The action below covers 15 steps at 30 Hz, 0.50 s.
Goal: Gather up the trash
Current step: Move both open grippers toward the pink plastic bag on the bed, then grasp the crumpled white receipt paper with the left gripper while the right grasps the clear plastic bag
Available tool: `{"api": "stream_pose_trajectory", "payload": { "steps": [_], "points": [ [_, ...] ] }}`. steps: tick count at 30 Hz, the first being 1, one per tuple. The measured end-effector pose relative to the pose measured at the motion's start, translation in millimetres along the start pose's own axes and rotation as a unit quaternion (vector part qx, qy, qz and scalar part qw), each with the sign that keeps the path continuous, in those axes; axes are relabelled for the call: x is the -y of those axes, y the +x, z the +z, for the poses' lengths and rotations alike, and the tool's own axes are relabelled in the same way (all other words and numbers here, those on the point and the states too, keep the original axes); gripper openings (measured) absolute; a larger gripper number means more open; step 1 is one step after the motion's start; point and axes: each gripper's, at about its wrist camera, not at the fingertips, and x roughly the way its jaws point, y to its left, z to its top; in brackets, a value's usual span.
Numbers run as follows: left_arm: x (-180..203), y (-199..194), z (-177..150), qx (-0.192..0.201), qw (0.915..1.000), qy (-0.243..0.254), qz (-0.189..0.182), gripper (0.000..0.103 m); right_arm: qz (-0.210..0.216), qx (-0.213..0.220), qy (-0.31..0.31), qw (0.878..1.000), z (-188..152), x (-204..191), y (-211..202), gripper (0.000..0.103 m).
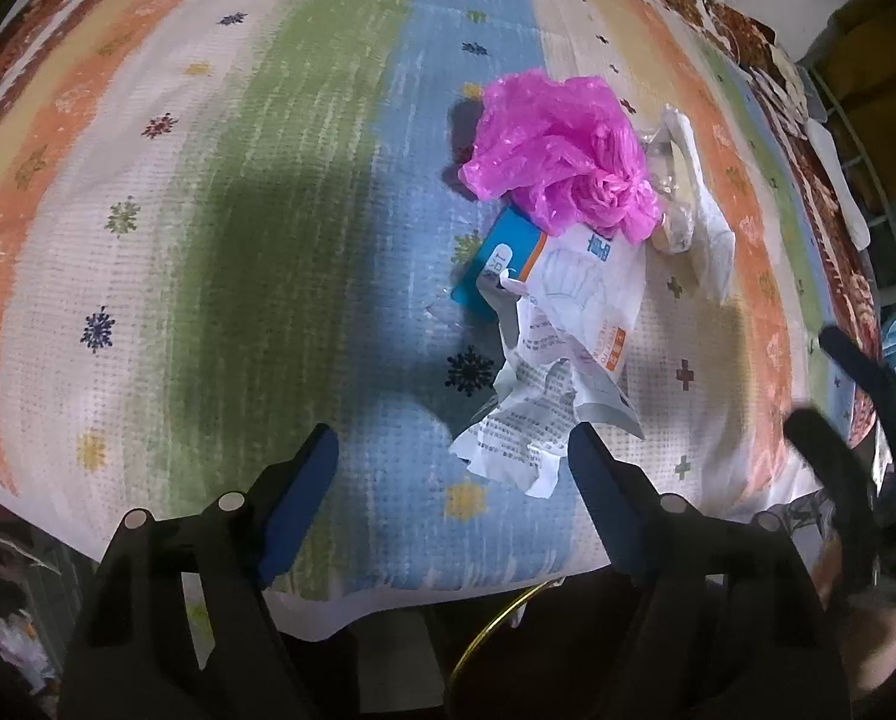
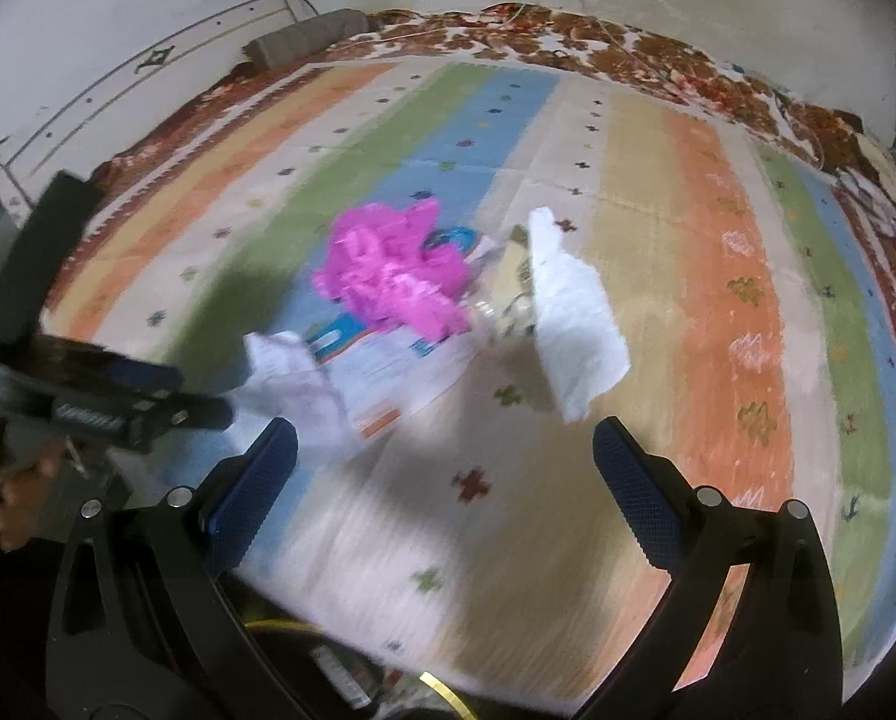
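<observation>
Clearly, the left gripper had its jaws spread, nothing pinched; the crumpled printed wrapper lay just beside its right finger, at about 1 o'clock. Further at 12 o'clock lay the pink plastic bag, touching the wrapper, on the striped bedspread. The right gripper also stood wide and empty, the white tissue at 1 o'clock.
</observation>
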Motion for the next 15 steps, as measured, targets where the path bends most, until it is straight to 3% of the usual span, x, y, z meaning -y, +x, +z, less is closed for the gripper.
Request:
{"api": "stream_pose_trajectory", "payload": {
  "steps": [10,15],
  "points": [
    [9.9,6.1,2.6,-0.005,0.9998,0.017,-0.004,0.070,-0.021,-0.001,-0.032,0.999,21.8,-1.1,36.5,0.084],
    [11.7,15.3,1.7,-0.015,0.9996,0.025,0.003,0.058,-0.034,-0.005,-0.041,0.999,28.2,-3.0,53.0,0.070]
  ]
}}
